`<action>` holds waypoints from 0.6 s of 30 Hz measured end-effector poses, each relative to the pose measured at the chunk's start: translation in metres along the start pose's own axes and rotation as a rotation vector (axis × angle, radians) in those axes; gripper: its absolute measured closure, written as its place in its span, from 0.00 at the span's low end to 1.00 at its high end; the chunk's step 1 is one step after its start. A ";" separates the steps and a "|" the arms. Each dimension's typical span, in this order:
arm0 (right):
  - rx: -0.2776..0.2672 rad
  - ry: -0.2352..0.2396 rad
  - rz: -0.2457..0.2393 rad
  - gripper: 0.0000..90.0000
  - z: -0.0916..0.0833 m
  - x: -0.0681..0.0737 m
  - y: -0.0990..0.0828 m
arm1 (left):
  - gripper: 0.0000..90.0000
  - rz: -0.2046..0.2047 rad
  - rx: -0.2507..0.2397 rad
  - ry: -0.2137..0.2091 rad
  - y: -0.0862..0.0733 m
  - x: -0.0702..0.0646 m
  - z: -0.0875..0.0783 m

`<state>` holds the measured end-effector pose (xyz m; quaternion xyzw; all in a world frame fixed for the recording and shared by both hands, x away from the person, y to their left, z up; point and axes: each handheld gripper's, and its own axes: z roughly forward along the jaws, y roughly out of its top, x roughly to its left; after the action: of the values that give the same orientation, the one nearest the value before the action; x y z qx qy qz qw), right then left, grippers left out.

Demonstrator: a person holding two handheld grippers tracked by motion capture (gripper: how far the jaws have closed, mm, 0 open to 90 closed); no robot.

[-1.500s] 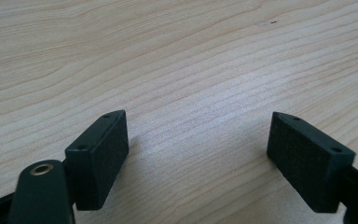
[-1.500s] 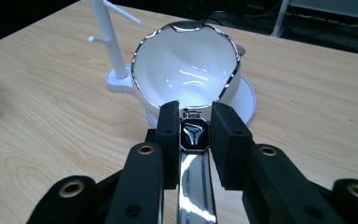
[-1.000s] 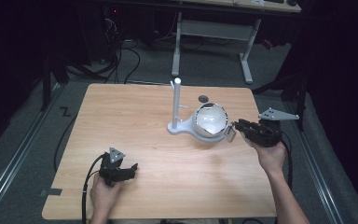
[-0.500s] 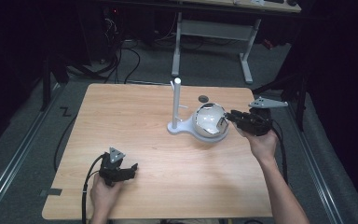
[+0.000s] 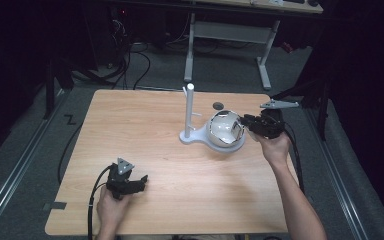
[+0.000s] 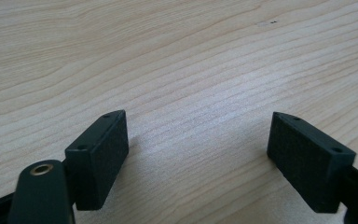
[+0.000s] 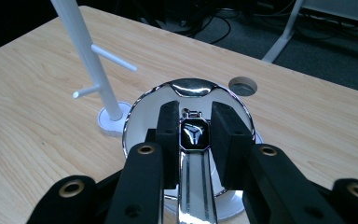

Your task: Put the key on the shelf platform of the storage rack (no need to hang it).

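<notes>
A light wooden table [image 5: 180, 150] stands in a dark room, on a grey floor with black cables [image 5: 130, 65] and the white legs of another desk [image 5: 225, 45] behind it.

Near the person's edge, on the left side, the left gripper [image 5: 139, 180] rests low over the bare wood in the person's left hand [image 5: 111, 207]. Its two black jaws stand wide apart, and between them there is only the wood grain.

Farther away, right of the middle, the right gripper [image 5: 244, 121] is held in the right hand [image 5: 275, 147]. In the right gripper view its jaws are narrow, on both sides of a shiny chrome handle with a dark octagonal end [image 7: 193, 132]; whether the pads really press on it I cannot tell. This handle belongs to a round, shiny metal bowl-shaped thing [image 5: 224, 129] on the table. Just beside it on its left stands a white plastic stand with an upright pole and two short pegs [image 5: 189, 112]. Behind them there is a small round hole in the tabletop [image 5: 218, 105].
</notes>
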<state>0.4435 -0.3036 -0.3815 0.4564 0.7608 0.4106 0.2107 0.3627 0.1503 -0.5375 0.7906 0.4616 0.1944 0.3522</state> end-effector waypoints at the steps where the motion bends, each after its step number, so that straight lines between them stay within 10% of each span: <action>1: 0.001 -0.001 -0.001 0.83 0.002 0.000 0.000 | 0.23 0.000 -0.002 0.001 0.000 0.000 0.000; 18: 0.044 -0.031 0.003 0.83 0.025 -0.004 -0.001 | 0.23 0.000 0.000 0.000 0.000 0.000 0.000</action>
<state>0.4624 -0.2967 -0.3974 0.4681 0.7657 0.3869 0.2118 0.3627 0.1503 -0.5375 0.7906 0.4616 0.1944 0.3522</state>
